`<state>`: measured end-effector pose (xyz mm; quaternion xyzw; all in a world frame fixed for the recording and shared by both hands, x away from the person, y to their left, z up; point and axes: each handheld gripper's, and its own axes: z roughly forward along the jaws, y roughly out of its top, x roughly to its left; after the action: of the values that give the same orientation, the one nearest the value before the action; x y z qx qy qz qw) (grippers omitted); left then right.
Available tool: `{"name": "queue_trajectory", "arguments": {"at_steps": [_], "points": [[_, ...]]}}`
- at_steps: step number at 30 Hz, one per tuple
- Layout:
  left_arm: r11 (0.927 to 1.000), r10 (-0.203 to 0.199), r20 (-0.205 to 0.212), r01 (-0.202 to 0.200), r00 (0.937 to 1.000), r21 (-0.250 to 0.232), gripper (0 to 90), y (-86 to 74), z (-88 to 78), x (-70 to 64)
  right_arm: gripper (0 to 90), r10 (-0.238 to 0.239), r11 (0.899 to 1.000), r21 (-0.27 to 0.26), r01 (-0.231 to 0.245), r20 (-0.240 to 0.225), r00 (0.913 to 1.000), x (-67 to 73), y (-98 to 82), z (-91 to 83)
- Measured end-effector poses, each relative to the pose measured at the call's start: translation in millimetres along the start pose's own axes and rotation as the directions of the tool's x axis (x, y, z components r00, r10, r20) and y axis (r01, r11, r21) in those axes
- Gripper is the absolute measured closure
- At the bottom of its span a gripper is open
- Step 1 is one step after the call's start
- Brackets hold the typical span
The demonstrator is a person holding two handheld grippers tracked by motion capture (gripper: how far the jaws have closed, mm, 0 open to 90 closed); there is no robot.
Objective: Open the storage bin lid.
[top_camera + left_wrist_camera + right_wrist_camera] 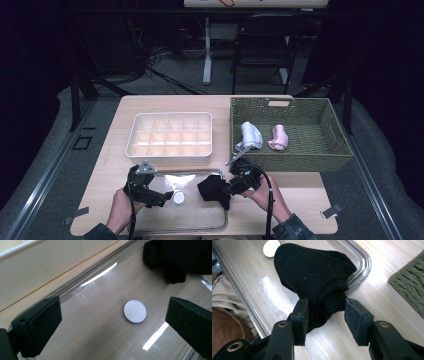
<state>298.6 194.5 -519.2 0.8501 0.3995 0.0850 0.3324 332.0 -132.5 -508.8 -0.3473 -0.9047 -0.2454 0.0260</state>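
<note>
On the table, left to right:
Left gripper (167,194): jaws wide apart, nothing between them, hovering over the tray's left half; bare tray floor on both sides of the pads.
White disc (135,311): flat on the tray floor, between and just beyond the open jaws, touching neither; free all round.
Clear tray (200,227): shallow, raised shiny rim; far rim running just beside the white box, rounded far right corner close to the sock.
White compartment box (170,151): beyond the tray, near its far rim, closing off the room behind the left gripper.
Black sock (317,272): bunched at the tray's right end, one part lying over the rim; narrow end between the right jaws.
Right gripper (325,315): clamped on the black sock, both pads pressing the folded cloth.
Woven basket (300,161): right of the box, near wall close beyond the right gripper; a grey sock (250,135) and a pink sock (278,138) inside, side by side, apart.
</note>
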Motion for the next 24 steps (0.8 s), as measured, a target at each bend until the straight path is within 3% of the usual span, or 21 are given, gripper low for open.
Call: {"name": "queue_trajectory", "arguments": {"at_steps": [12, 18, 22, 24], "points": [[0.9999, 0.007, 0.052, -0.007, 0.9986, -0.012, 3.6, 8.8, 9.7, -17.1, 57.2, 0.023, 0.999, -0.026, -0.023, -0.011, 0.9997, -2.2, 5.2, -3.3], [0.998, 0.063, 0.096, -0.063, 0.9934, 0.005, 12.8, 21.7, 23.5, -36.4, 57.0, 0.022, 1.0, -0.017, -0.023, -0.003, 0.9997, -2.6, 3.9, -0.2], [0.9949, 0.098, 0.122, -0.101, 0.9877, 0.012, 14.8, 25.8, 31.9, -49.2, 57.7, 0.045, 0.999, -0.016, -0.045, -0.001, 0.999, -6.3, 1.7, 0.8], [0.9945, 0.099, 0.132, -0.102, 0.9864, 0.021, 15.1, 27.4, 36.0, -53.8, 60.4, 0.09, 0.995, -0.034, -0.09, -0.021, 0.9958, -10.6, -0.1, 0.2]]}}
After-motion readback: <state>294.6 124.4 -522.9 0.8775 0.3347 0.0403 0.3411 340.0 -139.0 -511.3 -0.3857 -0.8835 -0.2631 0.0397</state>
